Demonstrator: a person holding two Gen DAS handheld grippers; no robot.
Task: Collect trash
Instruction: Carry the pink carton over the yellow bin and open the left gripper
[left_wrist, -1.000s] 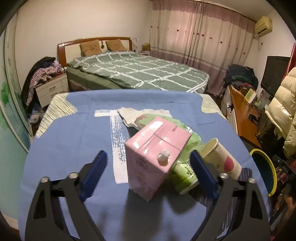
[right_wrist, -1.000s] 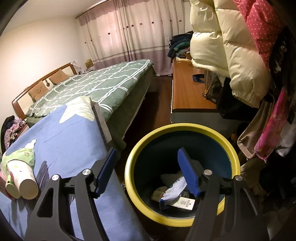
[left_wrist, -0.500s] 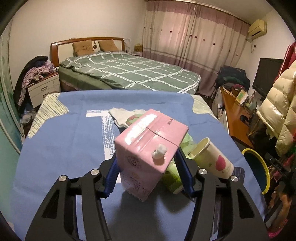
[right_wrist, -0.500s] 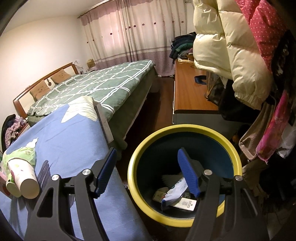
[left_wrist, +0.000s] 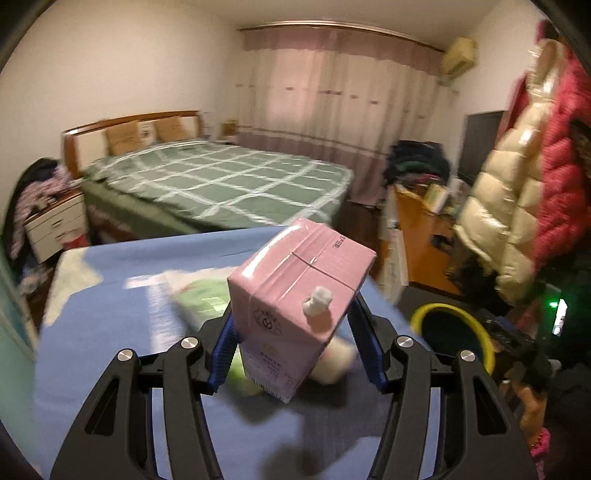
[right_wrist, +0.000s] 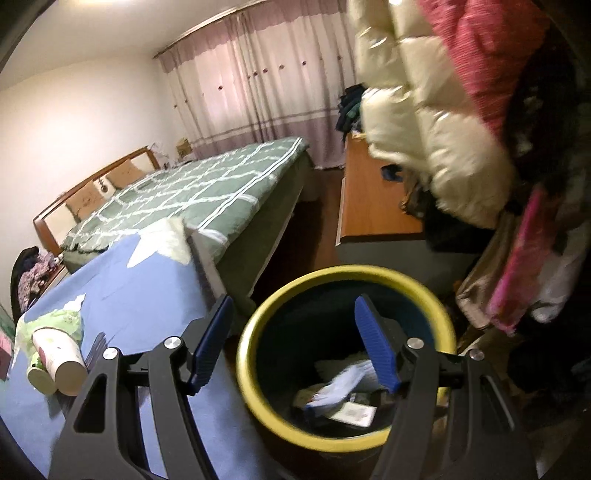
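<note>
My left gripper (left_wrist: 295, 343) is shut on a pink carton (left_wrist: 299, 291) with a white cap and holds it lifted above the blue table (left_wrist: 110, 332). Under it lie a green wrapper (left_wrist: 203, 299) and a paper cup (left_wrist: 336, 362), both blurred. The yellow-rimmed bin (left_wrist: 454, 332) stands on the floor to the right. My right gripper (right_wrist: 295, 339) is open and empty, over the near rim of the bin (right_wrist: 347, 362), which holds paper scraps (right_wrist: 340, 391). The paper cup (right_wrist: 61, 365) and green wrapper (right_wrist: 59, 321) lie on the table (right_wrist: 140, 280) at the left.
A green checked bed (left_wrist: 218, 184) stands beyond the table. A wooden desk (right_wrist: 373, 199) and hanging coats (right_wrist: 443, 140) crowd the right side behind the bin. A nightstand (left_wrist: 55, 225) is at the far left.
My left gripper closed on the pink carton, lifted it off the table and swung right toward the bin. My right gripper rose slightly over the bin, still open.
</note>
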